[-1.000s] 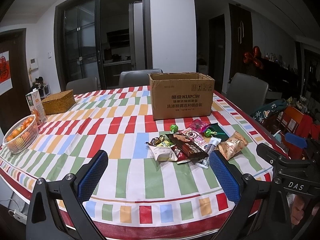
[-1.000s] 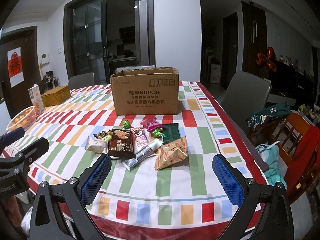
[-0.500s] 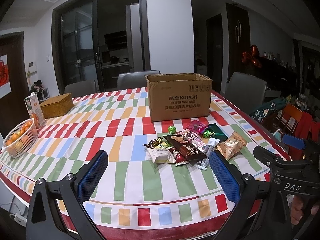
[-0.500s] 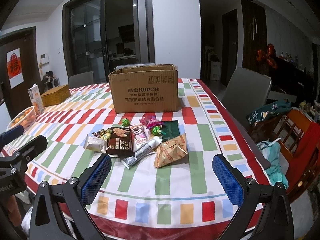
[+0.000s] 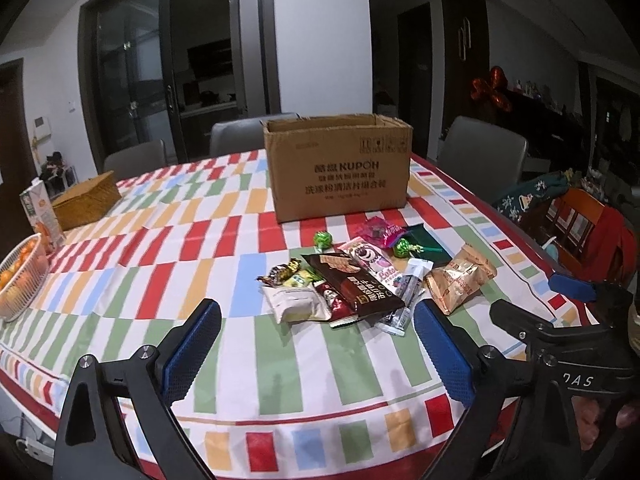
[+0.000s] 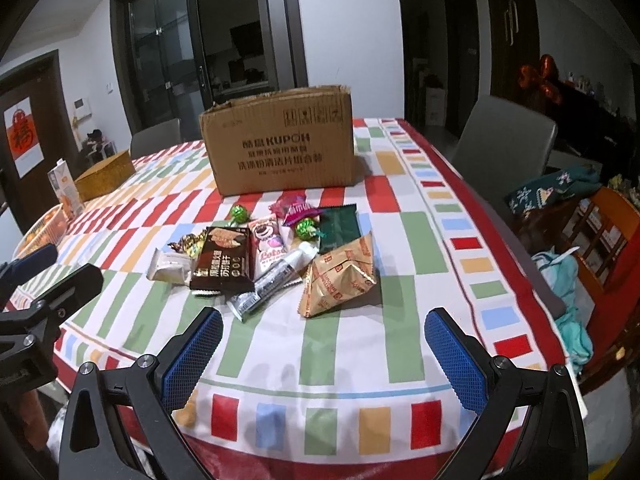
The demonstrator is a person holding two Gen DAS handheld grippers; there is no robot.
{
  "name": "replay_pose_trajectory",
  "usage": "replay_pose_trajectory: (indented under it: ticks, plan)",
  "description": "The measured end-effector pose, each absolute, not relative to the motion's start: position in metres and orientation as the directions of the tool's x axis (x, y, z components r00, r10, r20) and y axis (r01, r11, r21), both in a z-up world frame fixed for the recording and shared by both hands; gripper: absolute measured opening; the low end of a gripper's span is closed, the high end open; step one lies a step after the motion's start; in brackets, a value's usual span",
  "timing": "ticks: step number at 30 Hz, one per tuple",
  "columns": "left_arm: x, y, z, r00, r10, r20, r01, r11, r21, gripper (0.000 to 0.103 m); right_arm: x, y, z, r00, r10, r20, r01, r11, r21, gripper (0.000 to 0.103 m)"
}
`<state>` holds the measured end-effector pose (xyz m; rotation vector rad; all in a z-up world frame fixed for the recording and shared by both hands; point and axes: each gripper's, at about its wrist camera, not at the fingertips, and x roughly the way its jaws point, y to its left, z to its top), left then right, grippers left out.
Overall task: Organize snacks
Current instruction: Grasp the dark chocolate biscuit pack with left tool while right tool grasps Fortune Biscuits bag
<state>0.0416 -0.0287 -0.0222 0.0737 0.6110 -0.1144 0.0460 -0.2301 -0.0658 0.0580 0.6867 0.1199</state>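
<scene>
Bench (image 5: 120,264) with striped cloth carries everything. Cardboard box (image 5: 338,168) stands at 12 o'clock of the snack pile, top open, just beyond the nearest candies.

Snack pile (image 6: 264,256) sits bench-centre, nothing boxed yet as far as I can see; box interior is hidden. Biggest to smallest:
- gold crinkled bag (image 6: 340,276), 3 o'clock edge of pile, slightly apart from the rest
- dark chocolate-biscuit pack (image 6: 224,264), centre, lying over its neighbours
- dark green flat pack (image 6: 338,224), 1 o'clock
- white pouch (image 6: 170,266), 9 o'clock
- silver stick pack (image 6: 276,276), 5 o'clock, partly under the dark pack
- two green foil candies (image 6: 239,213), 12 o'clock side

Left hand-held gripper (image 5: 316,344): released, jaws wide, empty, short of the pile at 6 o'clock. Right hand-held gripper (image 6: 324,352): same, released and empty, roughly lined up with the gold bag.

Step, my read: approach before first pick. Next move probably right hand-held gripper onto the gold bag: free edges, no overlap. Needs a low pinch on the crimped edge; puffed film may slip. Then lift over the box's front wall and drop in.
</scene>
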Motion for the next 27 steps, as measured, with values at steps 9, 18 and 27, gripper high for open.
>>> replay_pose_trajectory:
  ticks: [9, 18, 27]
  plan:
    - [0.084, -0.036, -0.044, 0.759, -0.16, -0.631, 0.17, 0.984, -0.044, 0.076, 0.078, -0.231, -0.082, 0.724, 0.158, -0.671, -0.096, 0.987, 0.13, 0.098]
    - [0.123, -0.036, -0.063, 0.701, -0.193, -0.687, 0.158, 0.981, -0.115, 0.057, 0.109, -0.229, -0.1, 0.677, 0.19, -0.711, -0.102, 0.981, 0.165, 0.085]
    - [0.155, -0.037, -0.086, 0.615, -0.256, -0.746, 0.154, 0.967, -0.204, 0.042, 0.136, -0.228, -0.114, 0.633, 0.226, -0.741, -0.114, 0.973, 0.2, 0.071]
